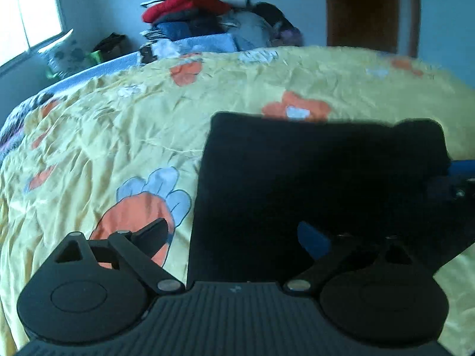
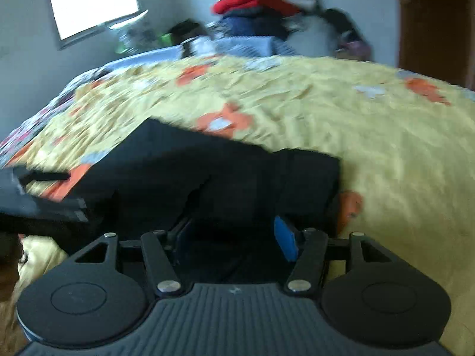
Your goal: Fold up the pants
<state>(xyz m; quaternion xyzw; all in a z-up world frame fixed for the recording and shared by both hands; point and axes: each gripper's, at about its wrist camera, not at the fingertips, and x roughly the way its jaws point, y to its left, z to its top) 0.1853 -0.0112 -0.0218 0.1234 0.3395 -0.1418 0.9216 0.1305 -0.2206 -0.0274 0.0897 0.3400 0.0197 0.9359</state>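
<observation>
Left wrist view: left gripper [image 1: 237, 234] is gaping wide, holding nothing; right gripper [image 2: 234, 234] is sitting half-open astride the folded pants [image 2: 213, 172], unclamped; a finger snagging the edge could undo the fold.

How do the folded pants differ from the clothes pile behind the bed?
The black pants lie flat as one neat rectangle on the yellow bedspread; the clothes pile is a tall, jumbled heap. The pants are plain black; the pile mixes red, blue and striped pieces. The pants are near the tools; the pile is far.
</observation>
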